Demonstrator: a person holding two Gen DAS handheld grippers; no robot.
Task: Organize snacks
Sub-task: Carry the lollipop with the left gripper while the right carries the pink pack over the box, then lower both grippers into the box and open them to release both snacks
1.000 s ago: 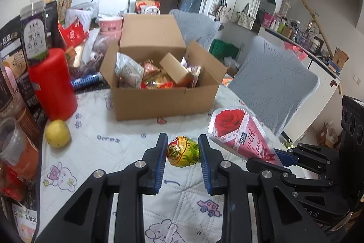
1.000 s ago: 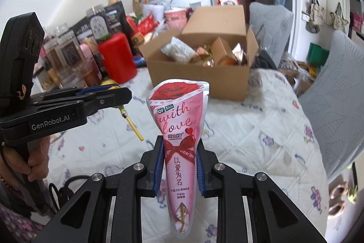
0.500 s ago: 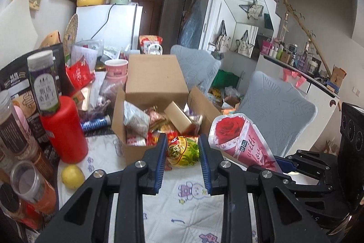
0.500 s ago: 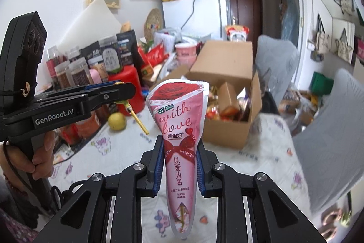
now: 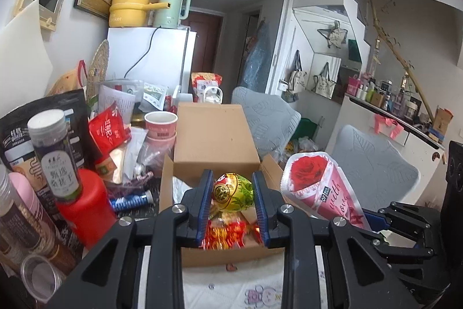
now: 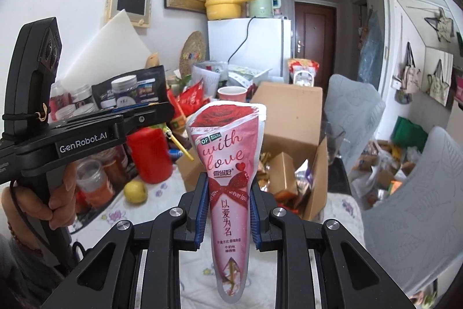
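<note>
Both tongs carry snacks over the cardboard box [image 5: 214,135]: left tongs [image 5: 233,193] squeeze a round candy [image 5: 233,191], right tongs [image 6: 228,199] squeeze the pink pouch [image 6: 228,164]. Next, let go above the box.

A: Where does the left wrist view sit?

B: Just behind the left gripper [image 5: 233,193], looking forward along its fingers and slightly down, close over the near edge of the table [image 5: 231,284]. The open cardboard box [image 5: 215,135] is directly ahead, very near.

A: And the right wrist view?

B: Behind the right gripper [image 6: 228,210], facing the same way from further right, a little farther from the box [image 6: 292,118].

A: What do they share?

B: The box, the white fridge [image 5: 150,57] [image 6: 249,42] beyond the table's far edge, the red bottle [image 5: 86,207] [image 6: 150,155] along the left edge. Each also sees the other gripper: the right one at the left view's right edge, the left one at the right view's left edge.
</note>
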